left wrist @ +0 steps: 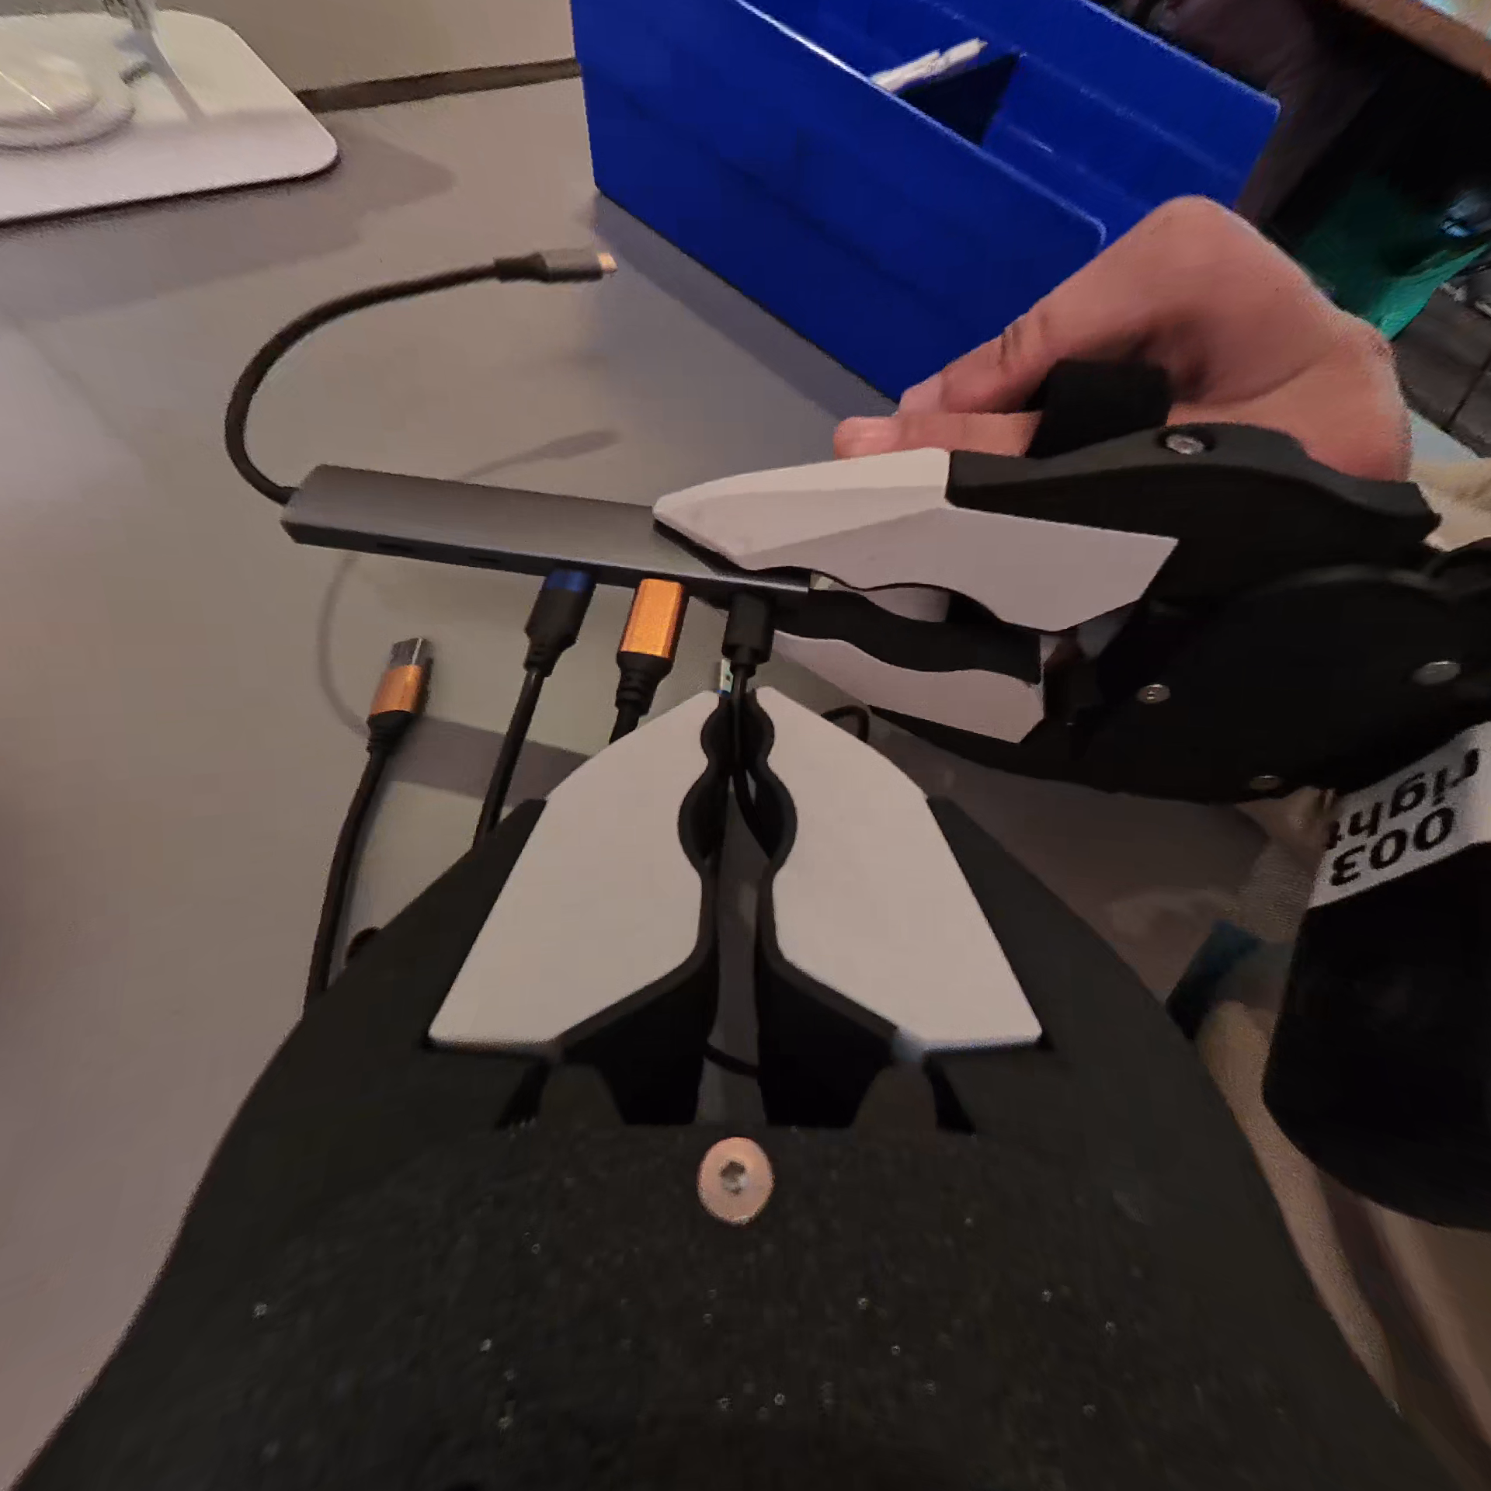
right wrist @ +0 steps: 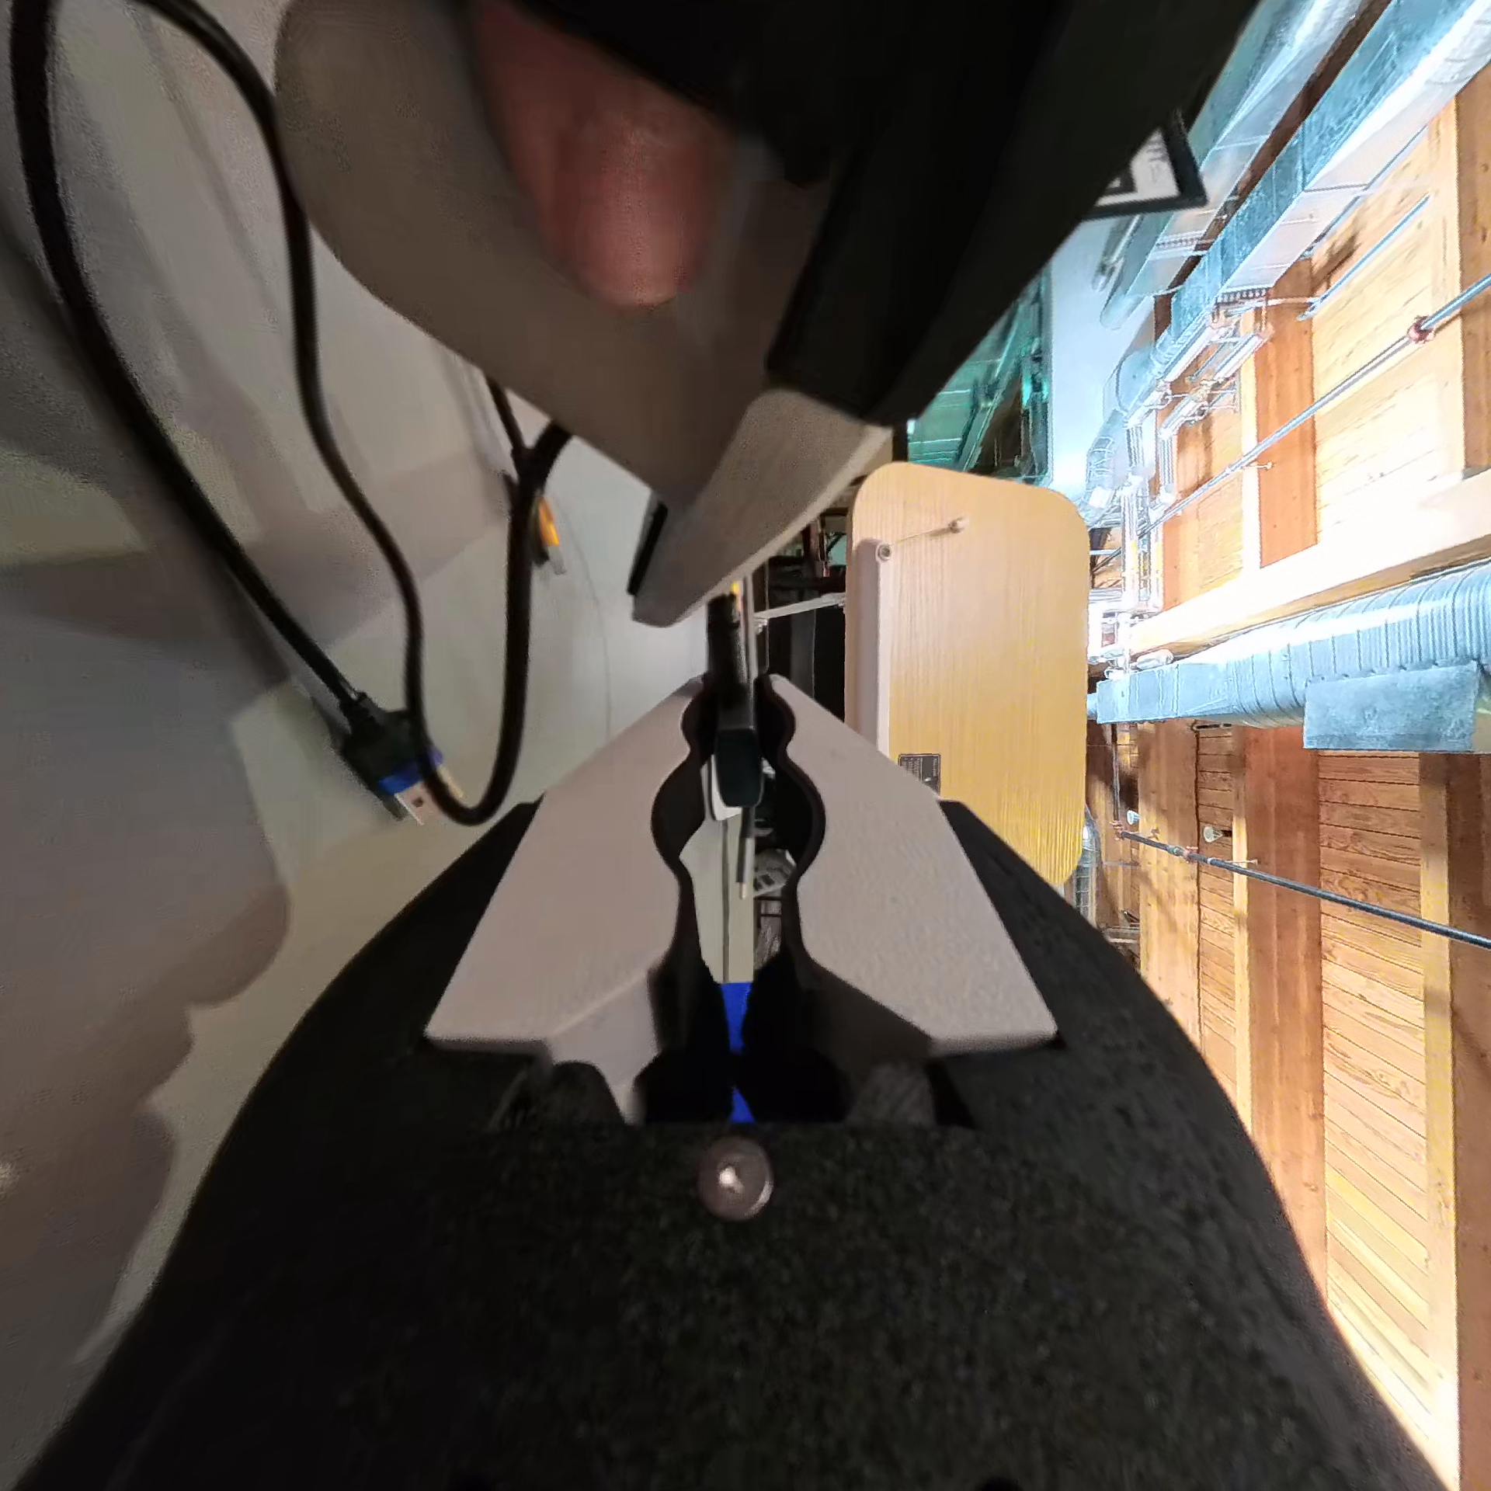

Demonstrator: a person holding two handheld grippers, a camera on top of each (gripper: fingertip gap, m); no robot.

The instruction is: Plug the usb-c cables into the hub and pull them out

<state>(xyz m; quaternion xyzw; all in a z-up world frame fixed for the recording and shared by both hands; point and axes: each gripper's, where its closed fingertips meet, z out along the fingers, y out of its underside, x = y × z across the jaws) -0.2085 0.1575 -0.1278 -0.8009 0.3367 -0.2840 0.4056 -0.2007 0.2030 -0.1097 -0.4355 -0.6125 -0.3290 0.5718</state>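
Left hand-held gripper (left wrist: 736,694), left wrist view: my fingers are pinched nearly closed on the thin black cable (left wrist: 738,774) just below its plug (left wrist: 746,625), which sits in the hub (left wrist: 500,524). Hub is lifted off the bench (left wrist: 161,484), clamped at its end by the right hand-held gripper (left wrist: 807,573), a hand (left wrist: 1170,355) on top of it. Blue-collared plug (left wrist: 565,601) and orange plug (left wrist: 655,617) are also seated in the hub. A second orange plug (left wrist: 399,682) lies loose on the bench; blue bin (left wrist: 847,202) behind.

Right wrist view, rolled sideways: right hand-held gripper (right wrist: 736,694) is closed down on the hub's edge (right wrist: 738,774), gap narrow. Left gripper's grey finger (right wrist: 565,323) is blurred close overhead. Blue-banded connector (right wrist: 403,787) lies loose on the bench (right wrist: 121,645).

Step, my read: either just seated or about to pull the black plug; can't tell which. Next move probably calls for a straight pull along the port axis, the right grip bracing the hub, and regripping on the plug body rather than the cord.
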